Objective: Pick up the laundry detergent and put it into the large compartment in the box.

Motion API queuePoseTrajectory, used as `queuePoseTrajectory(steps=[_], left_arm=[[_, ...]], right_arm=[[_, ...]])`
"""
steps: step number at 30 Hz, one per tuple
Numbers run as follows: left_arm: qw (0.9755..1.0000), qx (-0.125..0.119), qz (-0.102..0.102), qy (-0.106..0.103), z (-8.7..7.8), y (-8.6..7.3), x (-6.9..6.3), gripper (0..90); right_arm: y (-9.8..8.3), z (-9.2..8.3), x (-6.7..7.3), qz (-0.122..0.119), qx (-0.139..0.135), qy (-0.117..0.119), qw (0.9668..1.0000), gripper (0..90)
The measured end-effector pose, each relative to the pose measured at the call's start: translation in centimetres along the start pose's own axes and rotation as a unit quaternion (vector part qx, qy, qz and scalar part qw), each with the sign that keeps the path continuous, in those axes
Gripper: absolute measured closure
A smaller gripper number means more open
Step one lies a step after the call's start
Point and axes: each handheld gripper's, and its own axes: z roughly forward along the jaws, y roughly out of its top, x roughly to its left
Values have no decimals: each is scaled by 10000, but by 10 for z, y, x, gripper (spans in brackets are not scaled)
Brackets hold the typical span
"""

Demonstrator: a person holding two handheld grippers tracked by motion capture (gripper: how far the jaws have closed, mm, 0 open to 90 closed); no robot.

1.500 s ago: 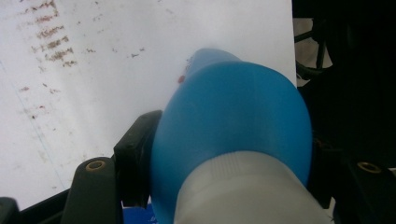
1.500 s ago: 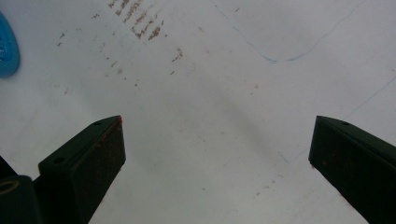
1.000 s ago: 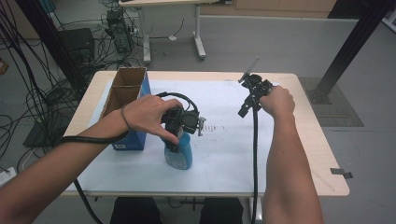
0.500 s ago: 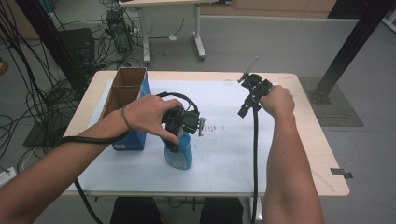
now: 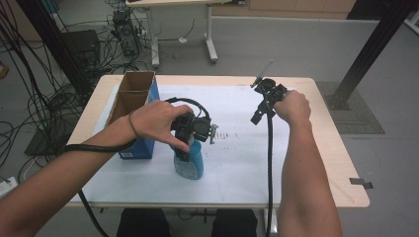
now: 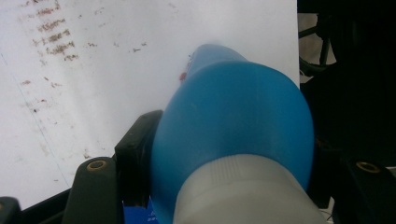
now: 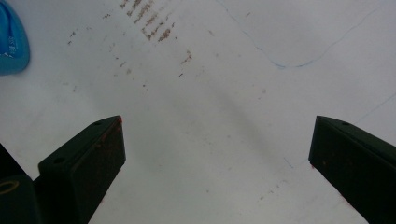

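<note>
High view: left gripper (image 5: 189,143) clamped on blue bottle (image 5: 190,163), lower centre, standing upright on white surface (image 5: 237,163), long axis vertical, cap up. Right gripper (image 5: 259,106) hovering upper right.

Left gripper view: bottle (image 6: 233,121) squeezed between jaws. Grasp step; next likely lift, keep vertical.

Right gripper view: jaws wide, empty.

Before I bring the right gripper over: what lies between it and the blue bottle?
Bare white sheet with brown smudges, seen in the high view, between right gripper and blue bottle.
</note>
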Motion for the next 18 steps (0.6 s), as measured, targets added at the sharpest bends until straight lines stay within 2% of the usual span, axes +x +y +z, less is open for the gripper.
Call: queuePoseTrajectory(steps=[18], left_arm=[[10000,-16,-21,-2,0,-1,0,355]], right_arm=[[1,-1,1,31,17,-14,10000,38]])
